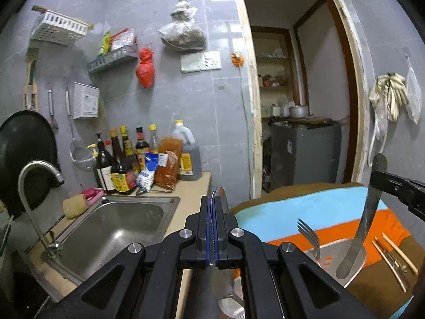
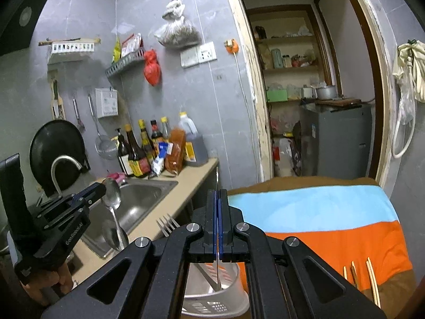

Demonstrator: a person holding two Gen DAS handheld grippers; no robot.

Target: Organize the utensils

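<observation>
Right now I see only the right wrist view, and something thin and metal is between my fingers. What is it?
Observer: The left wrist view shows its flat side: a table knife, broad rounded end hanging down.
Operator: Does it touch the fork?
Observer: No. The fork stands tines up, apart, on the sink side of the knife.
Operator: Where do I grip it?
Observer: The right gripper clamps near its upper end; only a short tip shows above.

A utensil holder [image 2: 212, 295] stood at the striped cloth's [image 2: 318, 212] near-left edge, a fork [image 2: 167, 224] upright in it. Chopsticks [image 2: 372, 279] lay at the cloth's near-right corner. The sink [image 2: 138, 202] sat left of the cloth, bottles [image 2: 138, 154] behind it on the counter [image 2: 196, 178].
</observation>
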